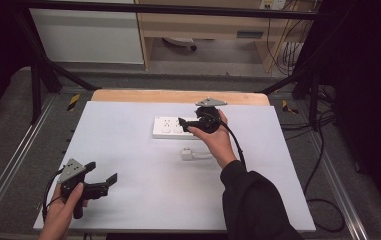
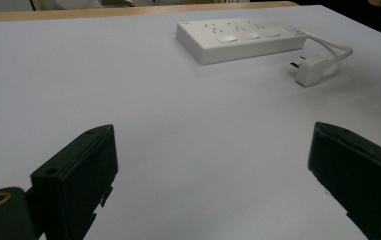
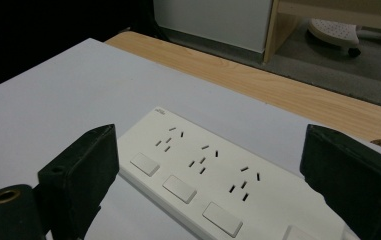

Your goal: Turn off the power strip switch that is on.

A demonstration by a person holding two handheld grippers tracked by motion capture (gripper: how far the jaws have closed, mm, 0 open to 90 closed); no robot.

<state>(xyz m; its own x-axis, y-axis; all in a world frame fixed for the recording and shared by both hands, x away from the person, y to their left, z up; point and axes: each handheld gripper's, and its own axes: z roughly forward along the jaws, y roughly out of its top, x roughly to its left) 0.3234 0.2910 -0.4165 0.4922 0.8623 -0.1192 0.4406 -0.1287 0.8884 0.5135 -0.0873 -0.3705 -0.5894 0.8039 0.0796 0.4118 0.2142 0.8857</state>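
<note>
Power strip [image 3: 208, 175] lies between wide-apart jaws of right gripper [image 1: 190, 125]; left gripper [image 1: 100, 172] spread, well apart.

One power strip [image 1: 170, 127], one plug [image 1: 186, 154], two grippers: left gripper [image 1: 101, 179], right gripper [image 1: 182, 123].

White power strip [image 1: 170, 127] with white rocker switches, dark slot pattern; white plug [image 1: 187, 153] just beside it. Pale grey-white table [image 1: 128, 150], light wood edge behind strip. Both grippers' jaws black.

High view looks down from above; both gripper views skim low, sharing the power strip [image 1: 170, 127].
</note>
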